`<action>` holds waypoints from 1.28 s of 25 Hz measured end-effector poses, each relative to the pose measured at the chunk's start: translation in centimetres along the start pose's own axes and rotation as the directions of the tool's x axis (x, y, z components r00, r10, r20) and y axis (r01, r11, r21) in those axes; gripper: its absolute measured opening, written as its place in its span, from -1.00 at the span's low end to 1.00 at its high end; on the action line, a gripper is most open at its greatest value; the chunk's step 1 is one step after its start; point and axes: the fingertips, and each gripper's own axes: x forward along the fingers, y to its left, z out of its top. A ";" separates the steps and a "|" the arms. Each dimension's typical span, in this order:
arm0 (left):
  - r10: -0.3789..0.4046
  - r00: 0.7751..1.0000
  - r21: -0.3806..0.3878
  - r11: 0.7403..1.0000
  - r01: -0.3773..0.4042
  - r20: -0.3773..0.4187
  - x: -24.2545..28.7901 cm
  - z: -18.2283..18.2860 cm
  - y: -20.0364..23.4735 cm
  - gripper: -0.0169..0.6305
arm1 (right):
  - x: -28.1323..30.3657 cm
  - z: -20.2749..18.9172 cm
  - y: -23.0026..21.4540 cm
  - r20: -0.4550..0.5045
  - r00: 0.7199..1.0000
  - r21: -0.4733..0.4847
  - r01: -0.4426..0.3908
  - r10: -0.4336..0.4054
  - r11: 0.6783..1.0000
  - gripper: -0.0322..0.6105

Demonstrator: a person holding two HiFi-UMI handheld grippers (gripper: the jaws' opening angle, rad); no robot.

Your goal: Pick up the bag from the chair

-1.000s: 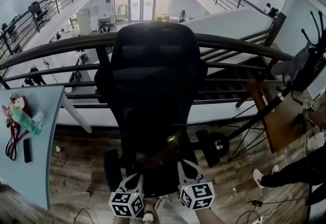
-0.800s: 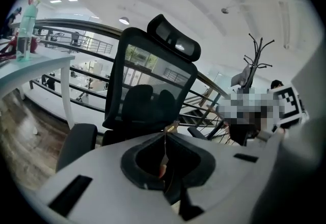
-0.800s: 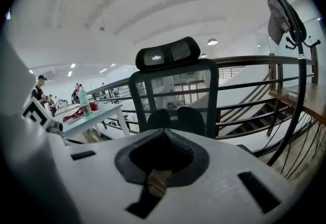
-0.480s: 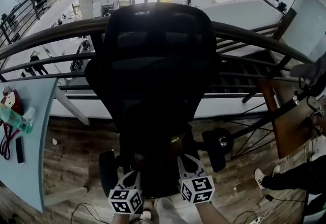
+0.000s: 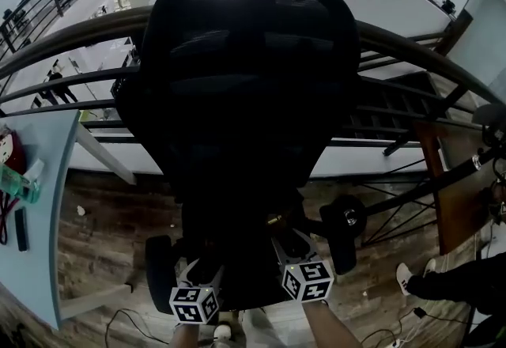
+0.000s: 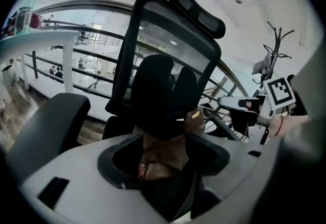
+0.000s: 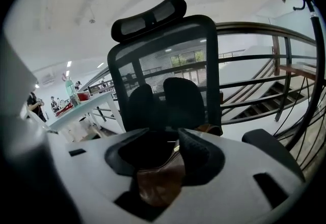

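Two steps are left, as I judge it: closing on the brown leather bag [image 6: 162, 152] and lifting it. Only the reach looks done. The bag lies on the seat of the black office chair [image 5: 249, 62], at the foot of its mesh backrest. That is toward 6 o'clock in the head view, where shadow hides most of it. The left gripper [image 5: 205, 269] has its jaws apart, with brown leather and a thin strap between them; I cannot tell whether they touch it. The right gripper [image 5: 287, 247], at 3 o'clock of the left one, is likewise spread, with the bag's rounded end low in its gap. Neither pinches anything, and the bag rests on the seat. An armrest [image 5: 345, 234] sits at 3 o'clock of the grippers, and a pale desk [image 5: 39, 220] stands off at 9 o'clock.
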 end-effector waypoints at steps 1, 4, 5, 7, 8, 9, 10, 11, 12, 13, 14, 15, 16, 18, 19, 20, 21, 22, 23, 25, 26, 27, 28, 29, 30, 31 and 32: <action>-0.004 1.000 0.002 1.000 0.004 -0.011 0.6 -0.3 0.2 -0.14 | 0.5 -0.3 -0.4 -0.005 1.000 0.005 0.002 -0.002 1.000 -0.38; -0.026 0.999 0.014 1.000 0.026 -0.034 2.1 -1.2 0.7 0.07 | 2.1 -1.3 -1.4 -0.030 0.999 0.015 0.022 -0.021 1.000 -0.32; -0.029 0.999 0.020 0.999 0.030 -0.042 2.7 -1.5 0.9 0.10 | 2.6 -1.6 -1.8 -0.041 0.999 0.017 0.027 -0.027 0.999 -0.30; -0.020 0.998 0.033 0.999 0.022 -0.063 3.8 -2.1 1.5 0.16 | 3.5 -2.5 -2.4 -0.065 0.997 0.025 0.035 -0.033 0.999 -0.28; -0.009 0.997 0.043 0.999 0.012 -0.072 4.3 -2.3 1.8 0.18 | 4.0 -2.9 -2.8 -0.077 0.996 0.032 0.039 -0.037 0.999 -0.27; 0.003 0.997 0.053 0.999 0.001 -0.077 4.8 -2.5 2.2 0.20 | 4.4 -3.3 -3.1 -0.089 0.995 0.038 0.044 -0.040 0.998 -0.24; 0.015 0.997 0.061 0.998 -0.010 -0.080 5.2 -2.7 2.7 0.21 | 4.9 -3.7 -3.4 -0.100 0.994 0.042 0.049 -0.044 0.998 -0.23; 0.025 0.996 0.065 0.998 -0.020 -0.083 5.7 -2.9 3.1 0.22 | 5.3 -4.0 -3.7 -0.110 0.993 0.046 0.054 -0.049 0.997 -0.20; 0.034 0.996 0.065 0.997 -0.028 -0.088 6.1 -3.0 3.6 0.23 | 5.8 -4.4 -4.1 -0.121 0.991 0.048 0.060 -0.054 0.997 -0.17; 0.040 0.995 0.063 0.997 -0.034 -0.094 6.5 -3.1 4.0 0.23 | 6.3 -4.7 -4.3 -0.132 0.989 0.049 0.066 -0.059 0.997 -0.15; 0.044 0.994 0.060 0.997 -0.038 -0.101 6.8 -3.3 4.4 0.24 | 6.8 -5.0 -4.6 -0.142 0.988 0.050 0.074 -0.067 0.996 -0.12; 0.044 0.993 0.059 0.998 -0.038 -0.109 7.2 -3.5 4.7 0.24 | 7.2 -5.3 -5.0 -0.151 0.986 0.051 0.084 -0.075 0.995 -0.09; 0.041 0.992 0.059 0.998 -0.034 -0.119 7.5 -3.7 4.9 0.24 | 7.6 -5.7 -5.3 -0.160 0.984 0.054 0.092 -0.083 0.994 -0.07; 0.027 0.990 0.061 0.998 -0.018 -0.141 8.1 -4.2 5.0 0.24 | 8.3 -6.4 -5.8 -0.178 0.980 0.070 0.103 -0.089 0.992 -0.05; 0.019 0.989 0.061 0.998 -0.010 -0.149 8.4 -4.4 4.9 0.24 | 8.6 -6.8 -5.9 -0.186 0.979 0.081 0.103 -0.086 0.991 -0.03; 0.011 0.988 0.058 0.998 -0.003 -0.155 8.7 -4.5 4.9 0.24 | 8.9 -7.1 -6.0 -0.191 0.978 0.090 0.101 -0.082 0.991 -0.03; 0.006 0.987 0.051 0.999 0.002 -0.158 8.9 -4.6 5.0 0.24 | 9.2 -7.3 -6.0 -0.195 0.978 0.094 0.098 -0.079 0.991 -0.03; 0.002 0.987 0.044 0.999 0.006 -0.162 9.1 -4.6 5.0 0.23 | 9.5 -7.4 -6.0 -0.199 0.977 0.091 0.098 -0.078 0.991 -0.03; -0.003 0.986 0.039 0.999 0.010 -0.165 9.2 -4.6 5.0 0.23 | 9.8 -7.5 -6.0 -0.201 0.976 0.081 0.098 -0.080 0.992 -0.03; -0.019 0.985 0.036 0.999 0.026 -0.172 9.3 -4.5 4.9 0.19 | 10.3 -7.4 -5.6 -0.204 0.976 0.049 0.094 -0.082 0.994 -0.03; -0.029 0.984 0.034 0.999 0.036 -0.175 9.3 -4.5 4.9 0.17 | 10.5 -7.4 -5.3 -0.206 0.975 0.030 0.090 -0.082 0.995 -0.12; -0.039 0.983 0.030 0.999 0.045 -0.179 9.3 -4.5 4.8 0.15 | 10.6 -7.4 -5.1 -0.209 0.974 0.012 0.088 -0.083 0.996 -0.25; -0.047 0.982 0.024 0.998 0.052 -0.182 9.3 -4.4 4.7 0.12 | 10.6 -7.4 -4.8 -0.211 0.974 -0.002 0.088 -0.086 0.996 -0.32; -0.055 0.981 0.018 0.998 0.059 -0.185 9.2 -4.3 4.6 0.10 | 10.7 -7.4 -4.6 -0.212 0.973 -0.012 0.089 -0.090 0.996 -0.37; -0.062 0.980 0.014 0.998 0.066 -0.189 9.1 -4.3 4.5 0.06 | 10.7 -7.4 -4.4 -0.213 0.973 -0.020 0.089 -0.091 0.996 -0.42; -0.066 0.979 0.013 0.997 0.070 -0.194 8.9 -4.3 4.4 0.02 | 10.6 -7.5 -4.3 -0.215 0.972 -0.026 0.088 -0.092 0.996 -0.47; -0.061 0.978 0.019 0.998 0.066 -0.199 8.7 -4.3 4.4 -0.04 | 10.5 -7.6 -4.1 -0.217 0.972 -0.033 0.087 -0.092 0.996 -0.52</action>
